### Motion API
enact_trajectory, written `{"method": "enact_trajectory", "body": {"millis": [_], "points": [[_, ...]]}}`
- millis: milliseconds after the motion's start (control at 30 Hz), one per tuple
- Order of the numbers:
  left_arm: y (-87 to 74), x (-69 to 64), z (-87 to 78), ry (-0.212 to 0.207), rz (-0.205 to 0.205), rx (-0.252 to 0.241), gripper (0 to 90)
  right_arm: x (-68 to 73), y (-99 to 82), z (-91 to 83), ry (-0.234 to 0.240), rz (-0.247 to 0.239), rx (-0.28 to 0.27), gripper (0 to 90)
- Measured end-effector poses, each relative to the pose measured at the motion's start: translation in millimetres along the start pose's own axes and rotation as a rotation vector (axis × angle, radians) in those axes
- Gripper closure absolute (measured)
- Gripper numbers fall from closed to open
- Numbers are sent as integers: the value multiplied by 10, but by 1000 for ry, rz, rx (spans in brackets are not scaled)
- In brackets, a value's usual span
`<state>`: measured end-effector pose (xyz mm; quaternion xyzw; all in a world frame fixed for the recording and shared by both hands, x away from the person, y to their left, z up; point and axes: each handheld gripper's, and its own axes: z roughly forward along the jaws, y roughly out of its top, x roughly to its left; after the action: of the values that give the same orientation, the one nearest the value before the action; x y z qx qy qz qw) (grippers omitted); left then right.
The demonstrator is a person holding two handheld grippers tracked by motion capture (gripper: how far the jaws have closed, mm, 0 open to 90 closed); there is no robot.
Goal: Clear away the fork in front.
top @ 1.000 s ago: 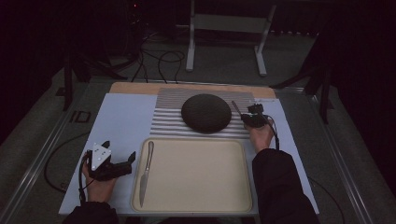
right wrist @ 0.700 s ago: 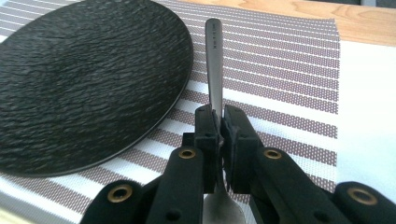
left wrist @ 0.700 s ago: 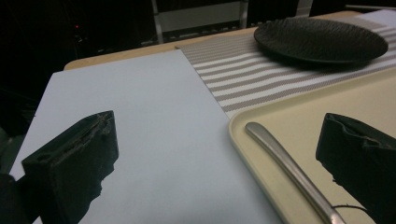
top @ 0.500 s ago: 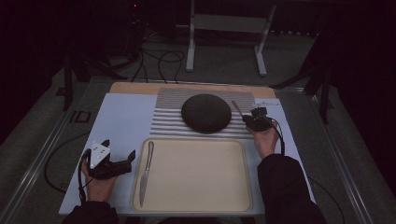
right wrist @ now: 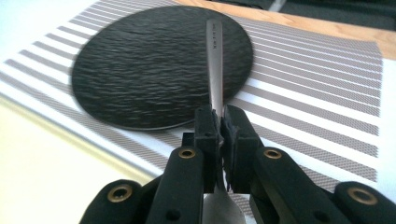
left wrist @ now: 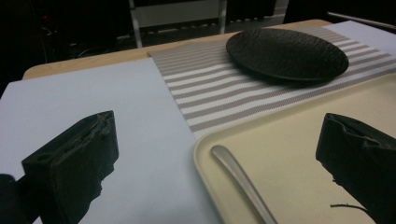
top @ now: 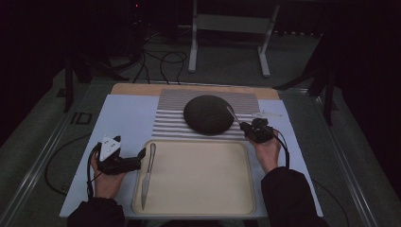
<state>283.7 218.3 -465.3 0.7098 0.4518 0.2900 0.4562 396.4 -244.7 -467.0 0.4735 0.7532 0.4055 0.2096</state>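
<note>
High view: right hand-held gripper [top: 247,128] is seen by the black plate's [top: 208,114] right edge, clamped on a metal utensil [top: 232,114] slanting over the plate; left hand-held gripper [top: 140,153] is held w/ jaws apart at the beige tray's [top: 198,208] left rim, a knife [top: 147,172] lying inside. Left gripper view: jaws wide apart, knife handle [left wrist: 240,179] betw. them on tray [left wrist: 289,154]. Right gripper view: jaws pressed together on utensil handle [right wrist: 215,60], above plate [right wrist: 149,70] and striped mat [right wrist: 317,84].

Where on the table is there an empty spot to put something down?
The beige plastic tray is bare right of the silver knife along its left edge. The white sheet left of the striped grey placemat is free too. It is crowded by the round black plate, where the right claw grips a silver utensil handle.
</note>
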Motion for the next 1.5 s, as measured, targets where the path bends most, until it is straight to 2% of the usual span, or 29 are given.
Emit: {"method": "enact_trajectory", "body": {"millis": [100, 233, 400, 567, 967, 1167, 1500], "points": [[54, -29, 35, -19, 3, -3, 0, 117, -18, -67, 14, -27, -26, 859], [131, -75, 98, -43, 4, 14, 0, 231, -65, -129, 42, -27, -56, 859], [212, -133, 182, -85, -2, 5, 0, 355, -92, -207, 76, -40, -88, 859], [279, -235, 267, -124, 19, 6, 0, 468, -106, -259, 99, -60, -106, 859], [408, -456, 461, -201, 37, -3, 0, 579, -172, -307, 128, -61, -132, 859], [434, -529, 551, -223, 40, 4, 0, 664, -179, -327, 145, -92, -150, 859], [474, -641, 676, -266, 53, 14, 0, 778, -176, -352, 177, -114, -174, 859]]}}
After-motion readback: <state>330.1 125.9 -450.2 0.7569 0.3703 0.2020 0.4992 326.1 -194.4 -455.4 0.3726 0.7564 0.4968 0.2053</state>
